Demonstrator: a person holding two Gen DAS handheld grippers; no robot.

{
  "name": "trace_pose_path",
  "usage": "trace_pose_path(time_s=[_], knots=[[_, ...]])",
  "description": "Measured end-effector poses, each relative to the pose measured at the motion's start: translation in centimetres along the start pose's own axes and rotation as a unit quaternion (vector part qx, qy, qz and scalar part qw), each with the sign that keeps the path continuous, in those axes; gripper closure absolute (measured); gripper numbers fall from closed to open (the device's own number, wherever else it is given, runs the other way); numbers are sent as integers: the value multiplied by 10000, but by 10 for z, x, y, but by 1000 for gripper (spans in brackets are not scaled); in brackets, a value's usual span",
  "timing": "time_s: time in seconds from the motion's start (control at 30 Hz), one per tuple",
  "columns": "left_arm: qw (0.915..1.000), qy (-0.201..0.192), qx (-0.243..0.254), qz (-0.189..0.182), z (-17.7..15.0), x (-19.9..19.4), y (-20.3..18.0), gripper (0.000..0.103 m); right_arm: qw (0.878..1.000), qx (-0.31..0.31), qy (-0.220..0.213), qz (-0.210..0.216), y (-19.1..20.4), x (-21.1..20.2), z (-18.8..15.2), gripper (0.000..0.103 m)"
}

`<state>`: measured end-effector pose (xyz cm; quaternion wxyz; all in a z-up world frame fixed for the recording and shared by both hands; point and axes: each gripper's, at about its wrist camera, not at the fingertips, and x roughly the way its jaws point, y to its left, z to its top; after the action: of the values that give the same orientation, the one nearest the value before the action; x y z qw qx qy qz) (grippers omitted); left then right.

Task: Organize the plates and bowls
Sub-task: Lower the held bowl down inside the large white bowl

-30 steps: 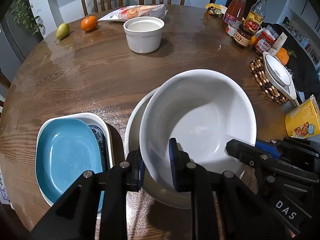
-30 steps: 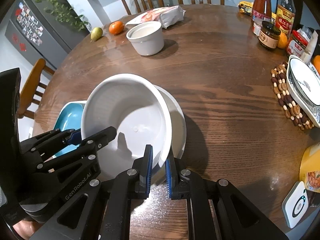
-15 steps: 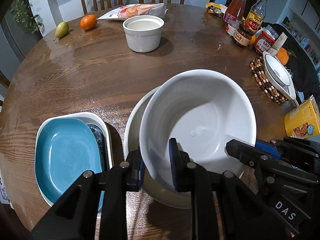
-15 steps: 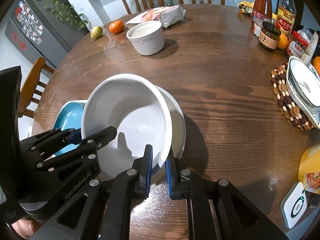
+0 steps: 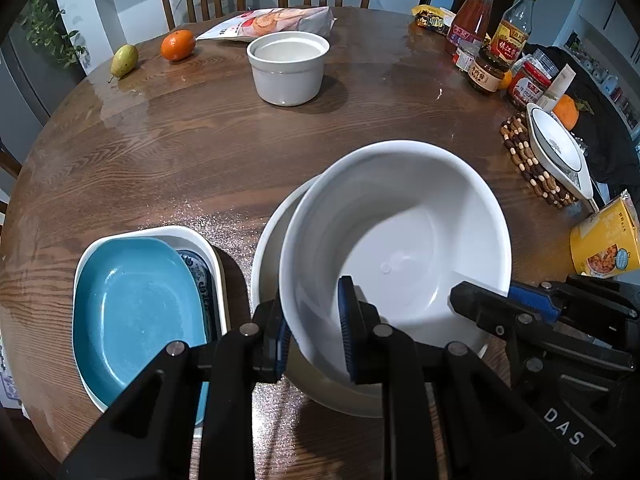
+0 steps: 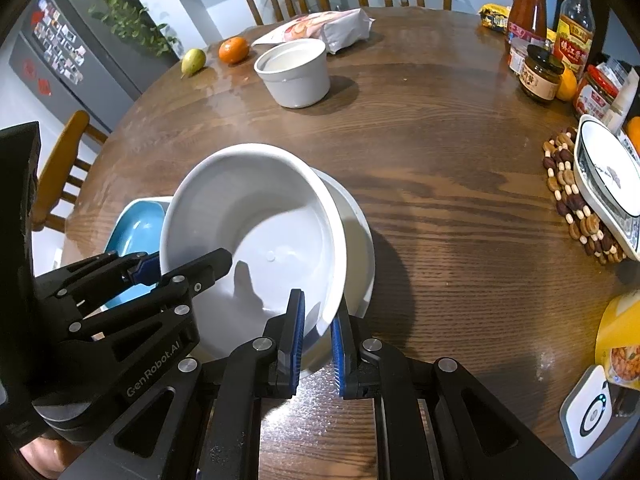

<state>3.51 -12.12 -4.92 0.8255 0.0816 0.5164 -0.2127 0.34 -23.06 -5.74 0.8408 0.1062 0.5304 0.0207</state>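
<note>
large white bowl (image 5: 396, 240) | rim pinched by left gripper (image 5: 314, 326) and right gripper (image 6: 318, 332) | held tilted over white plate (image 6: 360, 232) | blue dish (image 5: 136, 312) seen beside

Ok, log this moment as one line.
left gripper: shut on large white bowl rim | right gripper: same bowl's rim | bowl: tilted over white dish

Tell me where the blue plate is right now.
The blue plate lies in a white dish at the table's near left edge in the left wrist view, just left of the big white bowl.
</note>
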Motion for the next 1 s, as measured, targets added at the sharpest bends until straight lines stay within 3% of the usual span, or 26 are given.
trace_pose_path(time_s=[1.0], knots=[[9998,18,206,13,-2,-1,1,79,9998,-107,7,-180,6,1,1,90]])
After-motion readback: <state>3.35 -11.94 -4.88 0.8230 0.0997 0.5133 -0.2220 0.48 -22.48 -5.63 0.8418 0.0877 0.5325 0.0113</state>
